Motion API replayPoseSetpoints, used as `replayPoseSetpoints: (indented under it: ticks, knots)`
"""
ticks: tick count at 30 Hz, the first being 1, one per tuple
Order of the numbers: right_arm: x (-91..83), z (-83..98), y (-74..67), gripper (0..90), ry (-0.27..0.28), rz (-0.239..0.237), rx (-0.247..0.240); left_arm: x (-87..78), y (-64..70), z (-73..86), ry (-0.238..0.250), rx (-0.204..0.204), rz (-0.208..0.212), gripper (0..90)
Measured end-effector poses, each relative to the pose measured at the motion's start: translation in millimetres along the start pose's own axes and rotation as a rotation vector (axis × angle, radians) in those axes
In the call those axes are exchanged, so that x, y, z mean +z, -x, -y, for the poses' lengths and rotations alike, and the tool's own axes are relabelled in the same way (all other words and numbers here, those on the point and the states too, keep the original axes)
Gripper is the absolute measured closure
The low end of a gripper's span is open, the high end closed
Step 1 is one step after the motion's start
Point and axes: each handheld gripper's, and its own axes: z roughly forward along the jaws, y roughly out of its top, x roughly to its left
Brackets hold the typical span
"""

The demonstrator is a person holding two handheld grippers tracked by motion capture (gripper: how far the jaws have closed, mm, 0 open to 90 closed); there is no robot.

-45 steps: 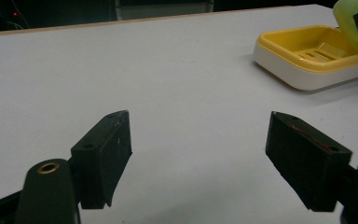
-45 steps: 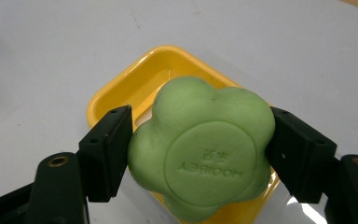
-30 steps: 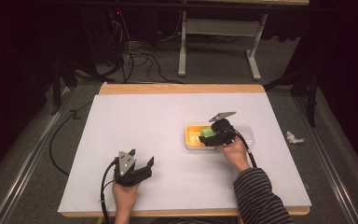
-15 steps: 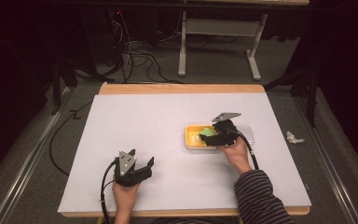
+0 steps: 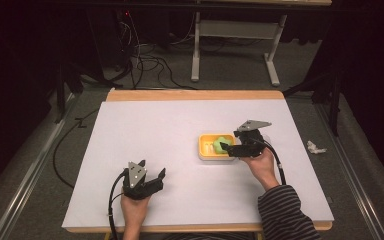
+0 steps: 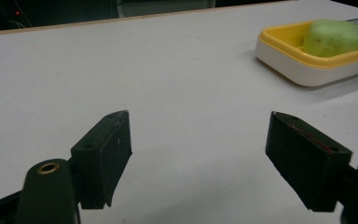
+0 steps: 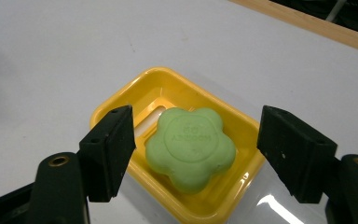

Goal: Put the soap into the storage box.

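Soap: a pale green, flower-shaped bar of soap (image 7: pixel 191 148) lies flat in a shallow yellow plastic soap dish with a white underside (image 7: pixel 121 105), stamped face up, toward the end of the dish nearer the right gripper.
Dish: it rests on the white sheet covering the wooden-edged table (image 5: pixel 180 125), right of centre in the high view, well apart from the left gripper.
Right gripper: the right gripper (image 7: pixel 196 154) hangs just above the dish, tilted down at it. Its jaws have just been closing a little, yet both pads (image 7: pixel 109 149) stand clear of the soap, one on each side of it, so nothing is grasped.
Left gripper: the left gripper (image 6: pixel 205 163) sits low near the front edge of the table, jaws spread wide over bare sheet and empty.
Step, as judged: the soap looks set down in the dish and released.
Risk one: a jaw catching the raised rim on the way out would drag or tip the light dish, and the soap could slide out.
Risk two: a fresh grasp across the rounded lobes could squeeze the slick bar sideways out of the pads.
Risk three: the trailing cable (image 5: pixel 277 160) could sweep the dish if the hand swings back low.
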Motion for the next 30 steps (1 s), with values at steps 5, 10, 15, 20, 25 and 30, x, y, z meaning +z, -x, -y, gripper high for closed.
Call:
replayPoseSetpoints:
  ticks: [5,10,15,20,25,30]
  knots:
    - [-8.7,-0.3,-0.2,29.1,0.011,0.006,-0.021,0.3,0.2,0.1,0.0,0.0,-0.001,23.1]
    - [-15.9,0.1,-1.4,29.3,0.02,0.008,-0.029,0.2,0.1,0.1,-0.002,0.0,-0.001,23.1]
    - [-24.8,0.3,-3.0,29.4,0.041,0.007,-0.04,0.3,0.1,0.3,-0.003,0.005,-0.002,23.1]
    - [-30.4,1.0,-3.7,29.5,0.049,0.008,-0.044,0.3,0.2,0.3,-0.003,0.004,-0.002,23.1]
    - [-35.9,3.1,-3.4,30.1,0.057,0.008,-0.051,0.4,0.0,0.2,-0.004,0.003,-0.002,23.1]
    - [-38.7,6.8,-0.2,30.3,0.056,0.014,-0.043,0.5,0.0,0.2,-0.004,0.003,-0.003,23.1]
